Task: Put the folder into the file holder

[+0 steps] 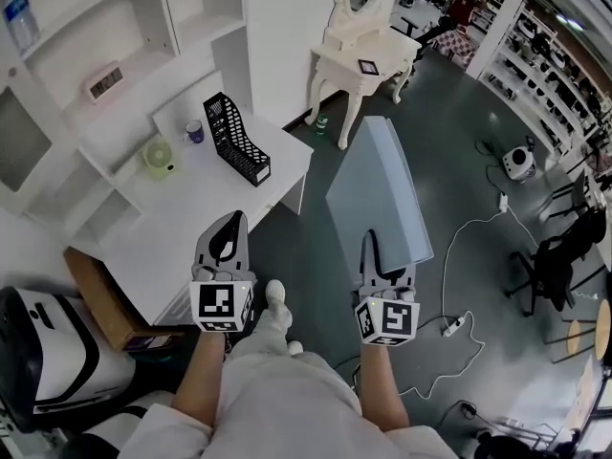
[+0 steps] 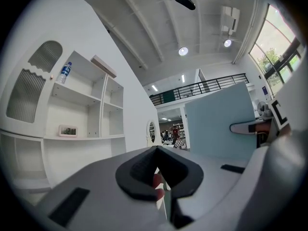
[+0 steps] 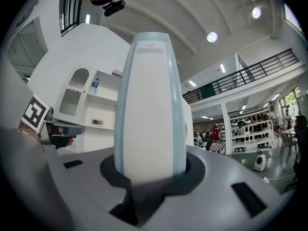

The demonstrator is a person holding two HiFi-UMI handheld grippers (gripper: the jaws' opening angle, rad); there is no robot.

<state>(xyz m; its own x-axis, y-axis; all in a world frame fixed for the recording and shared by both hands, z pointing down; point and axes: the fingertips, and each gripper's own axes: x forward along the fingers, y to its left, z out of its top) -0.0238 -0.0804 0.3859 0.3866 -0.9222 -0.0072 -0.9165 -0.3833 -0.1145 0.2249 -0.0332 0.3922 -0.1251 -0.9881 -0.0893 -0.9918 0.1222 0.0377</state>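
Observation:
A pale blue folder (image 1: 382, 185) juts forward over the dark floor, with my right gripper (image 1: 375, 247) shut on its near end. In the right gripper view the folder (image 3: 150, 105) stands spine-on between the jaws of the right gripper (image 3: 150, 174). The black mesh file holder (image 1: 234, 140) stands upright on the white desk (image 1: 191, 228), ahead and to the left of both grippers. My left gripper (image 1: 230, 220) hovers over the desk's near edge, shut and holding nothing. In the left gripper view its jaws meet at the tips of the left gripper (image 2: 156, 158), and the folder (image 2: 219, 124) shows at the right.
A green cup-like object (image 1: 159, 156) and a purple mug (image 1: 195, 132) sit on the desk behind the file holder. White shelving with a small clock (image 1: 103, 81) lines the left. A white dressing table (image 1: 359, 51) stands ahead. A cardboard box (image 1: 100, 299), a power strip (image 1: 454, 325) and a black chair (image 1: 564, 251) are on the floor.

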